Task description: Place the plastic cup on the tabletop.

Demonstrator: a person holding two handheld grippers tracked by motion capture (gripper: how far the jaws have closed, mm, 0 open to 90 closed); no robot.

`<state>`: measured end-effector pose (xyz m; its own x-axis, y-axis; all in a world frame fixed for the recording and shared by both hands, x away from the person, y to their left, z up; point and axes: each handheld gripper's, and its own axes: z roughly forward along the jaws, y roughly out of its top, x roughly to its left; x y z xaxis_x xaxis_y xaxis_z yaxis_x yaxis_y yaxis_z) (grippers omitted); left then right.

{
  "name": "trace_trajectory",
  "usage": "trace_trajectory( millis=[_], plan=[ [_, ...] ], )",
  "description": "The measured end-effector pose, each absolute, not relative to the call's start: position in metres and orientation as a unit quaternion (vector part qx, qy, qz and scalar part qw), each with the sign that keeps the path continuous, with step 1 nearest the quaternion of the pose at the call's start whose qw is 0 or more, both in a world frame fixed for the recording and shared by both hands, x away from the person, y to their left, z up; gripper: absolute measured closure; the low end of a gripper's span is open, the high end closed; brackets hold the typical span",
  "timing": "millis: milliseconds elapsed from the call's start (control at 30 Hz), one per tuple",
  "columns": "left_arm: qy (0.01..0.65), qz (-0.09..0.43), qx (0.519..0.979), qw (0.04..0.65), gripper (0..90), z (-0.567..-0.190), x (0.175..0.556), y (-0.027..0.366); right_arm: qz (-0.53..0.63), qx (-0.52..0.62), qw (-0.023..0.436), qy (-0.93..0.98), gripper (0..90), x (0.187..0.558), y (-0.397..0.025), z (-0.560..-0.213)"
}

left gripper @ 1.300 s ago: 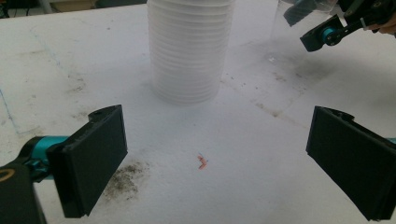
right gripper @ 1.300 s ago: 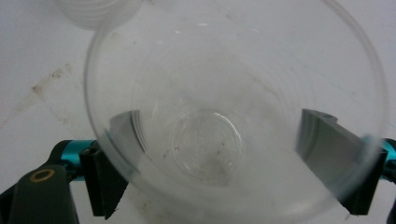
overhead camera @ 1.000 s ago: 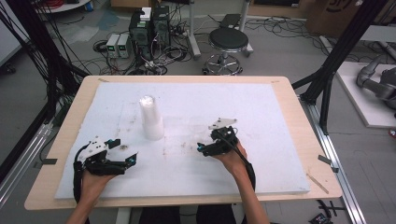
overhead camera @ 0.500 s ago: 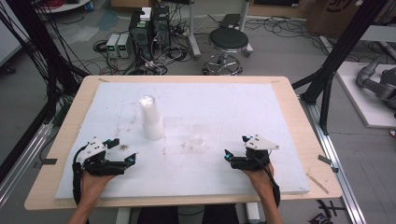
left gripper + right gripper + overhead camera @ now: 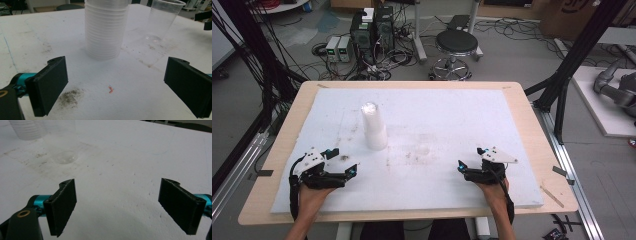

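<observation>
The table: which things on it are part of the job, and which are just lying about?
Part of the job:
stack of clear plastic cups
single clear cup
left gripper
right gripper

Just lying about:
small red scrap
dark dirt smudge

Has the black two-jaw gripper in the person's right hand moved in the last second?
Yes. The right gripper has drawn back from mid-table, away from the tall stack of clear plastic cups, toward the near right corner of the white foam board.

frosty white cup stack (image 5: 106, 28), clear single cup (image 5: 162, 20), black jaws, dirt-speckled white table cover (image 5: 452, 115)
</observation>
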<state>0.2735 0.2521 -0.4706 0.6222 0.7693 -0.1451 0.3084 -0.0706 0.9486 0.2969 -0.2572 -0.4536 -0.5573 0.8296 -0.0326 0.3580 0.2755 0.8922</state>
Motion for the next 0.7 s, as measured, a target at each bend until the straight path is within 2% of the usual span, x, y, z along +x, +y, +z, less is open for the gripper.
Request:
trace_trajectory(
  millis=[700],
  plan=[
    [0.383,0.206,0.701,0.565,5.2,-0.4707,0.2729,0.2527,0.478,0.399,0.242,0.744,15.1,0.2961,-0.2638,-0.4542]
  ],
)
